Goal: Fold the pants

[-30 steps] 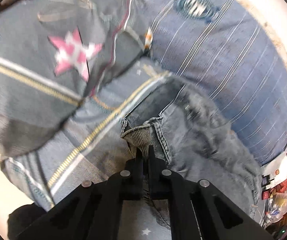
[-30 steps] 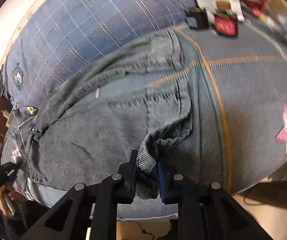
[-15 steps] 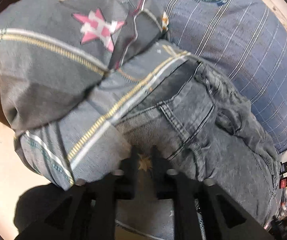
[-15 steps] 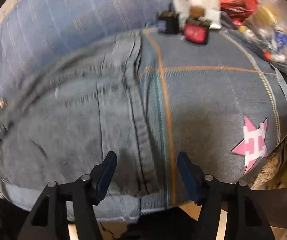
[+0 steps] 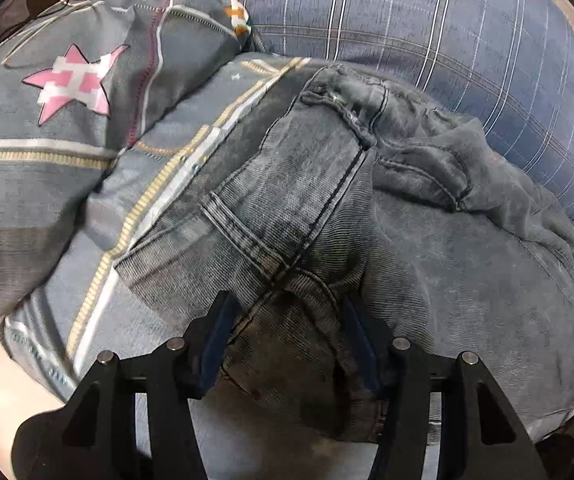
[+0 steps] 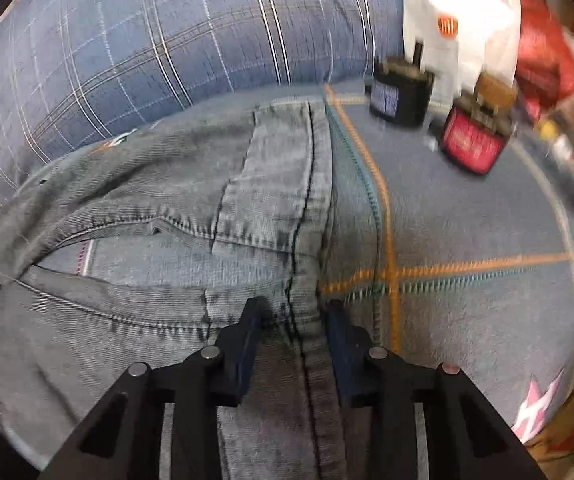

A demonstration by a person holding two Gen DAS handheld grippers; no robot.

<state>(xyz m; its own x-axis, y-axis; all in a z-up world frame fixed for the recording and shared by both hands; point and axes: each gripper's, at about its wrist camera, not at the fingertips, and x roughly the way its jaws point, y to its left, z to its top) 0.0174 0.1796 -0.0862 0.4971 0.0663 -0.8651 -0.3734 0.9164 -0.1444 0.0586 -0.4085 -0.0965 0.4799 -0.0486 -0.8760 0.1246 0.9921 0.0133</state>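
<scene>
Nearest, the left hand-held gripper (image 5: pixel 287 312) hangs over the grey jeans (image 5: pixel 327 208), its blue-padded jaws apart and opening, straddling a stitched seam without pressing it. Likewise the right hand-held gripper (image 6: pixel 293 316) points down at the jeans (image 6: pixel 167 240), jaws apart but closing, with a dark side seam running between the pads, not yet pinched. The jeans lie rumpled on a bed with a grey-blue cover (image 6: pixel 467 300) with orange stitching. Beyond sits a grey pillow (image 5: pixel 67 128) with a pink star and a blue plaid blanket (image 5: pixel 427 32). Farther off, a black box (image 6: pixel 401 98) and a red box (image 6: pixel 471 144) rest on the cover.
</scene>
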